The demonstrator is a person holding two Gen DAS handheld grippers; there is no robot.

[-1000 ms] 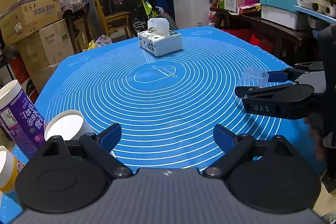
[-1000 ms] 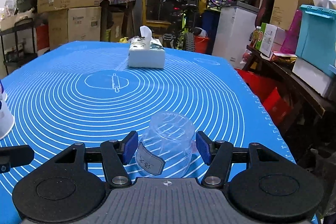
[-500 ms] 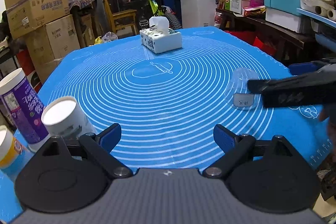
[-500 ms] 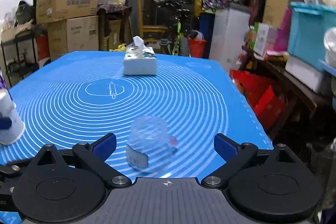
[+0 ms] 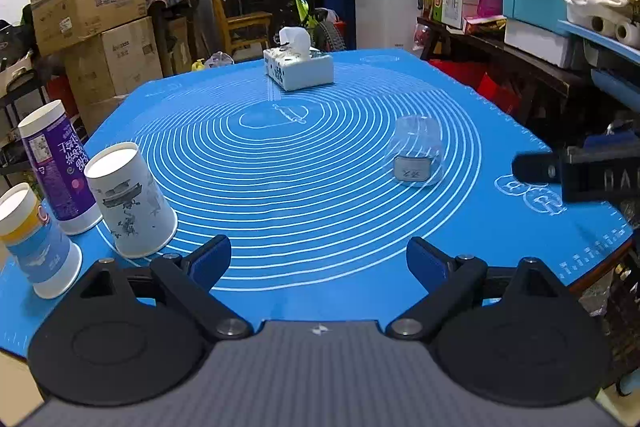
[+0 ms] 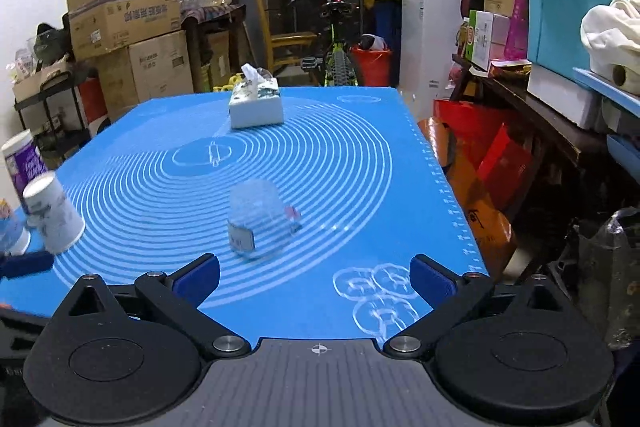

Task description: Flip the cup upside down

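While both pairs of my fingers hang over the near edge of the mat, this is what shows.

Left gripper [image 5: 319, 259]: fingers spread wide, nothing between the blue pads.
Right gripper [image 6: 315, 279]: fingers spread wide too, holding nothing; the cup stands ahead of them, apart from both pads.
Grippers counted: two; the left view also catches one black finger of my right gripper at its right edge.
Clear cup [image 6: 259, 219]: one, standing mouth-down on the blue mat [image 6: 360, 163], closed base on top, right of the ring centre and nearer my right side.
Cup's look: see-through plastic with faint ribs, the mat's white rings showing through it; a small grey label sits low on the wall facing me.
Paper cups [image 5: 130, 201]: three at the mat's left edge, all upside down, a white one with grey print, a purple one [image 5: 58, 167] behind it, a blue and yellow one [image 5: 36, 241] nearest.
Tissue box [image 5: 299, 69]: one, at the far side of the mat, a tissue standing up out of it.
Left view only: the blue and yellow cup whole, and the clear cup's label head-on [image 5: 412, 169].
Right view only: a small reddish mark on the clear cup's right side, and the mat's right edge with its ruler ticks; the paper cups are blurred there.
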